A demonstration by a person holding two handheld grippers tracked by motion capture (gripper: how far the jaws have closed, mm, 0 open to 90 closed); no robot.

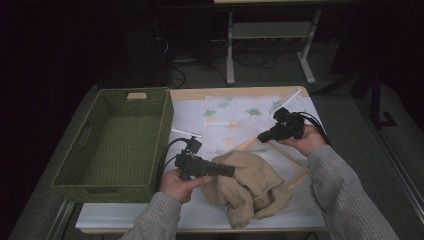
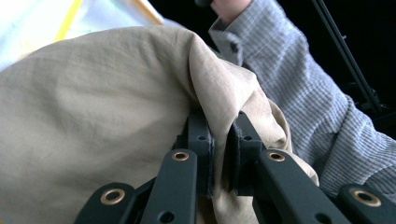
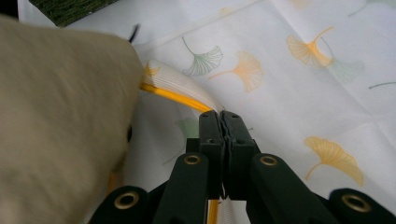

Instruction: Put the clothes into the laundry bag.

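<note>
Two tongs are seen at work over the worktop (image 1: 192, 117). The left tongs (image 1: 231, 171) are closed on a fold of the tan garment (image 1: 252, 187); in the left gripper view the fold (image 2: 223, 105) is pinched between the two narrow-set jaws, and the bulk of the fabric is spread to the left of them. The garment is heaped near the front edge of the worktop, right of its middle, directly ahead of the left tongs. The right tongs (image 1: 261, 137) are held towards the right edge and are clamped on the yellow-trimmed edge (image 3: 180, 97) of the white leaf-printed cloth (image 1: 235, 120), which is lifted at that point. The cloth is spread under the garment towards the back edge. A green woven basket (image 1: 95, 185) is set along the left edge, apart from both tongs.
</note>
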